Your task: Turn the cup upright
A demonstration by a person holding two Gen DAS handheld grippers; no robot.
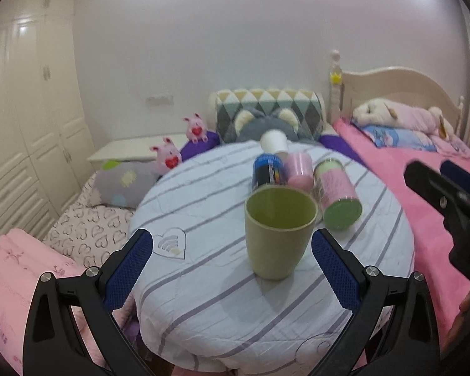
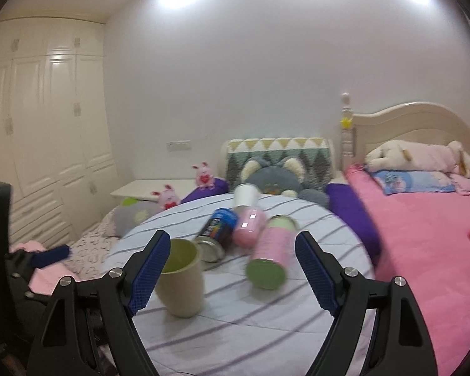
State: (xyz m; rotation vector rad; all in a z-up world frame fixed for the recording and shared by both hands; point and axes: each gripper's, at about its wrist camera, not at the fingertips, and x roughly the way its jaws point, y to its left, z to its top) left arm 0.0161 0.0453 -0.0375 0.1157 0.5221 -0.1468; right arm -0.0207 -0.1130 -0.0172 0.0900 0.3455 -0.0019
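Nearest the left wrist camera, the left hand-held gripper [image 1: 232,269] has its black arms and blue textured pads spread wide, pinching nothing. Between and just beyond those pads stands the pale green plastic cup [image 1: 280,232], upright with its open mouth facing up, clear of both pads. It rests on the round surface covered in a white cloth with lavender stripes [image 1: 203,297]. In the right wrist view the right hand-held gripper [image 2: 228,269] is likewise spread apart and holds nothing; the same cup [image 2: 180,279] sits beside its left pad, though whether pad and cup touch cannot be told through the blur. Just behind the cup lie three containers on their sides, close together: a blue and black printed can [image 1: 268,169], a pink cylindrical cup [image 1: 297,169] and a pink canister with a green end cap [image 1: 336,199], the last lying nearest the right side. Beyond them, at the far edge of the surface, is a white paper cup [image 1: 274,142], tipped over. Farther off, a grey plush toy with cream ears [image 1: 266,123] leans against a cushion patterned with triangles and diamonds [image 1: 268,106]. Two small pink plush pigs [image 1: 167,155] sit to the left, near a white bedside cabinet [image 1: 131,147]. To the right stretches a bed with a pink cover [image 1: 423,188], and cream wardrobe doors [image 1: 25,109] fill the left wall.
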